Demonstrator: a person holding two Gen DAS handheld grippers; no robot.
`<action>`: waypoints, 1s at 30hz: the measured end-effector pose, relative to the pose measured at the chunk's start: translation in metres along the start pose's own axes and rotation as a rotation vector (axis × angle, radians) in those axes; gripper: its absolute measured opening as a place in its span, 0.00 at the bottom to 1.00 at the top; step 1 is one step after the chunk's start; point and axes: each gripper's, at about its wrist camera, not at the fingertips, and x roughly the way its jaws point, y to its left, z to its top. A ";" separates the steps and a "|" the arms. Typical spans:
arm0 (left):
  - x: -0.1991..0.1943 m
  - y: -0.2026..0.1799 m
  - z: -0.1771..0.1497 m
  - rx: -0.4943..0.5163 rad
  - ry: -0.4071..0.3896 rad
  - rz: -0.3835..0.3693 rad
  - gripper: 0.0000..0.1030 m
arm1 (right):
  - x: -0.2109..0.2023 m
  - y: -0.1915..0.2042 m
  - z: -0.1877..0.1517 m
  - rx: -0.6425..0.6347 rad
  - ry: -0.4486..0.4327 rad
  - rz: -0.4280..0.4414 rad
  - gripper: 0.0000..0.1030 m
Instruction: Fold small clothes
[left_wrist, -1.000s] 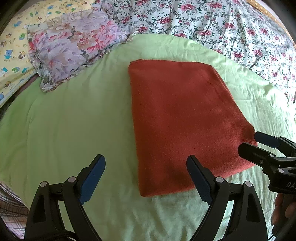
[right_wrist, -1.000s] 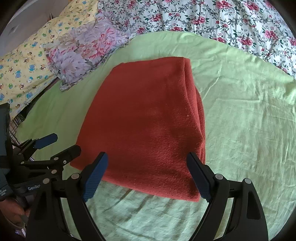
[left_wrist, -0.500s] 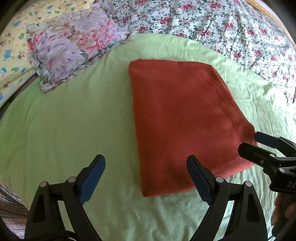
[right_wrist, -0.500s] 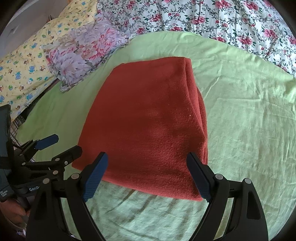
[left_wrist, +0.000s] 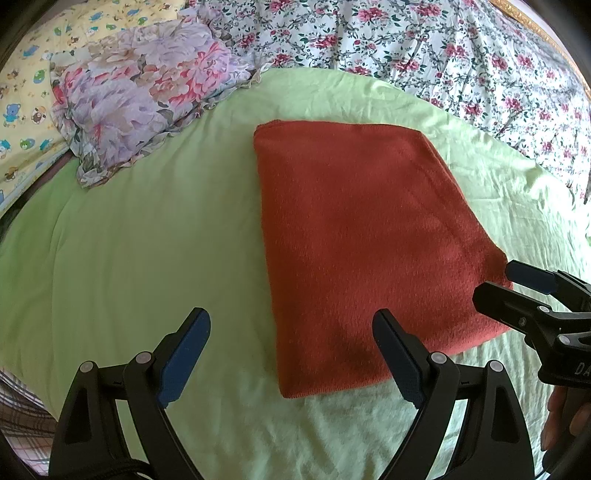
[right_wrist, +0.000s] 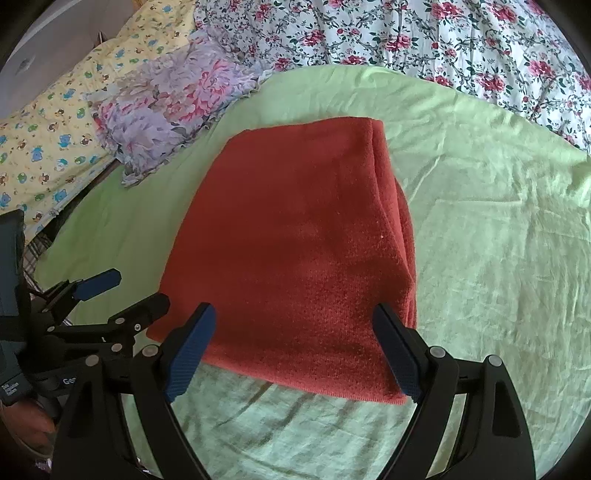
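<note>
I counted 1 red cloth (left_wrist: 362, 243), folded flat into a rectangle on 1 green sheet (left_wrist: 147, 236). Left gripper (left_wrist: 291, 354) and right gripper (right_wrist: 293, 350) both gaped wide, empty.

Left gripper (left_wrist: 291, 354): black plastic frame, two angled fingers (left_wrist: 183, 356) with dark blue ribbed pads, round silver screws at the joints. Right gripper (right_wrist: 291, 356): same build, black with blue pads, silver screws. White lettering on both bodies, partly cut off, "DA" and "Ge" readable. Bare skin of the right hand (left_wrist: 565, 413) shows at the frame edge; the left hand (right_wrist: 27, 430) likewise, below a dark box-like part.
</note>
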 end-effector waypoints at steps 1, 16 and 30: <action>0.000 0.000 0.000 0.001 0.000 0.000 0.87 | 0.000 0.000 0.000 0.001 0.000 0.000 0.84; 0.001 -0.002 0.004 0.007 0.000 0.000 0.87 | -0.002 0.002 0.002 0.006 -0.004 0.000 0.84; 0.002 0.000 0.008 0.006 -0.002 0.001 0.87 | -0.004 0.002 0.003 0.014 -0.013 -0.003 0.84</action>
